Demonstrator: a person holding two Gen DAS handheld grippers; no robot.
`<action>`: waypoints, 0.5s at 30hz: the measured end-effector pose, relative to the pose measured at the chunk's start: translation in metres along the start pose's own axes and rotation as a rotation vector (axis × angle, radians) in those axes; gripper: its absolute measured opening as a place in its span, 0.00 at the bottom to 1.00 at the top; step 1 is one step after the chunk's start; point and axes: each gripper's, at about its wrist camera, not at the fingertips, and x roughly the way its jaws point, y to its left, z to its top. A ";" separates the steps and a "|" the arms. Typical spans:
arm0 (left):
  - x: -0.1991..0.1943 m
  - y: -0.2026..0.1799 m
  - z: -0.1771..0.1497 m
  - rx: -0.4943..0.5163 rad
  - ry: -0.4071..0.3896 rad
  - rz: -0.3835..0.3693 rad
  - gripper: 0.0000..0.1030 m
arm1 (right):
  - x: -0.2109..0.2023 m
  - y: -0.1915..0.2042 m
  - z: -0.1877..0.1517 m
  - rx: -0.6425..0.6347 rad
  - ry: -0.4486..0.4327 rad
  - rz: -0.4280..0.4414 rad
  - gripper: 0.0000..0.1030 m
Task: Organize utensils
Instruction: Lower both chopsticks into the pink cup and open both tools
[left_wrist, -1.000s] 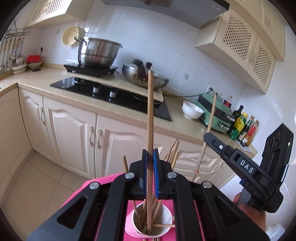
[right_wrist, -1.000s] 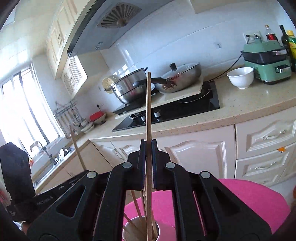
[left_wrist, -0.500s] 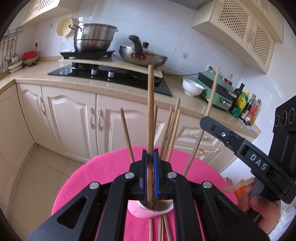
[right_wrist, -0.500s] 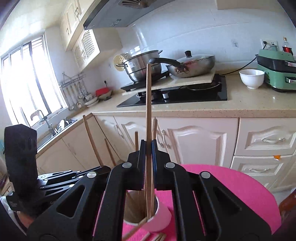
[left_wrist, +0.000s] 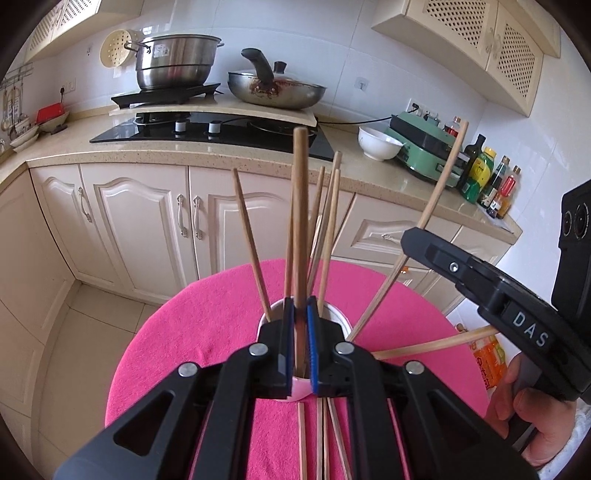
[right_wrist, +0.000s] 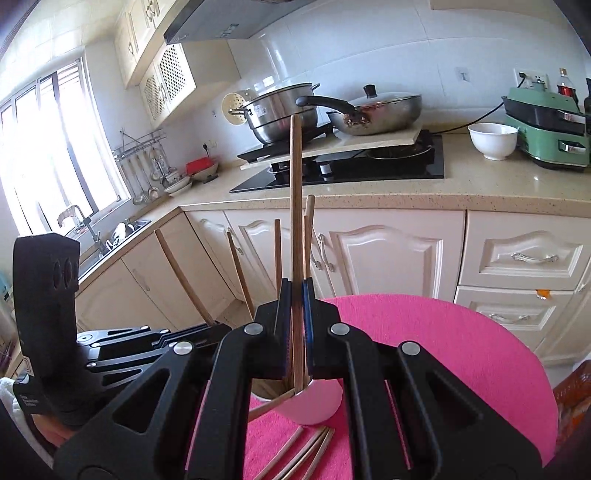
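Note:
A pink-and-white cup (left_wrist: 338, 316) stands on a round table with a pink cloth (left_wrist: 177, 332) and holds several wooden chopsticks. My left gripper (left_wrist: 301, 308) is shut on an upright chopstick (left_wrist: 300, 206) whose lower end goes into the cup. Close on the right, my right gripper (left_wrist: 408, 240) grips a slanted chopstick (left_wrist: 437, 203). In the right wrist view, my right gripper (right_wrist: 296, 290) is shut on its chopstick (right_wrist: 295, 192) above the cup (right_wrist: 317, 404). My left gripper (right_wrist: 216, 330) is at the left. Loose chopsticks (right_wrist: 308, 452) lie on the cloth.
Behind the table runs a kitchen counter (left_wrist: 221, 157) with a black hob (left_wrist: 221, 129), a steel pot (left_wrist: 173, 61), a pan (left_wrist: 277, 88), a white bowl (left_wrist: 378, 142), a green appliance (left_wrist: 424, 147) and bottles (left_wrist: 487, 177). A hand (left_wrist: 528, 402) holds the right gripper. A sink (right_wrist: 122, 229) lies left.
Both grippers have sunk toward the cup with their chopsticks still held. The cup and pink cloth now fill more of both views, and the chopsticks' lower ends reach into the cup.

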 end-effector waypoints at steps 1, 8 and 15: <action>-0.002 0.000 0.000 0.004 0.001 0.006 0.08 | -0.001 0.001 0.000 -0.001 0.006 -0.003 0.07; -0.019 -0.001 0.000 0.018 -0.027 0.048 0.29 | -0.002 0.009 -0.003 -0.002 0.045 -0.008 0.07; -0.035 0.003 0.000 0.012 -0.043 0.061 0.31 | -0.008 0.018 -0.002 -0.002 0.060 -0.016 0.08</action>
